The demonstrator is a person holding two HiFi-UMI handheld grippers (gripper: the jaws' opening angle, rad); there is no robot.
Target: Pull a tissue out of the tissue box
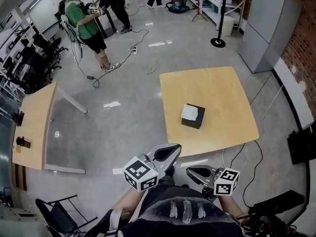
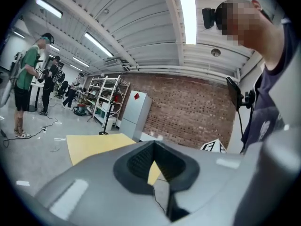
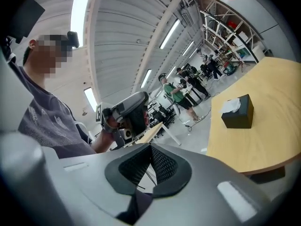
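A black tissue box (image 1: 194,117) stands on the square wooden table (image 1: 222,93), with a white tissue (image 1: 189,111) sticking out of its top. Both grippers are held close to my body, short of the table's near edge and well away from the box. The left gripper (image 1: 165,153) is shut and empty, its pads together (image 2: 153,149). The right gripper (image 1: 196,172) is also shut with nothing in it (image 3: 150,150). In the right gripper view the box (image 3: 240,114) and its tissue (image 3: 230,106) show at the right, and the left gripper (image 3: 128,111) at the middle.
A second wooden table (image 1: 33,126) stands at the left. A person in a green shirt (image 1: 85,21) stands far back, with cables across the floor. A grey cabinet (image 1: 269,26) is at the back right, a folding chair (image 1: 58,212) at the near left, and black equipment (image 1: 301,146) at the right.
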